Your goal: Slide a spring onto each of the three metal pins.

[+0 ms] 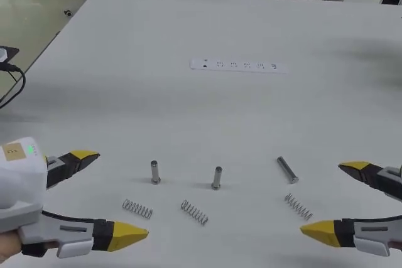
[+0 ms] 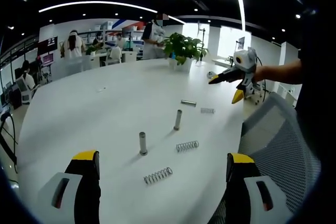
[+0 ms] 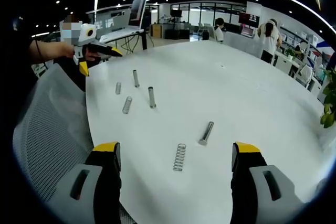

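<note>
Jaws gape on left gripper (image 1: 122, 194) and right gripper (image 1: 321, 198) — pins (image 1: 217, 177), springs (image 1: 194, 211) between them, near the table (image 1: 188, 111) edge.

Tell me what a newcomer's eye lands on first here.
Two metal pins stand upright on the white table, the left pin and middle pin, while the right pin lies flat. The left spring, middle spring and right spring lie loose in front of them. The yellow-tipped left gripper and right gripper flank the row, both open.

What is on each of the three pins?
Nothing. The left pin and middle pin stand bare; the right pin lies bare. Three springs lie loose on the table before them. Nothing hides them.
</note>
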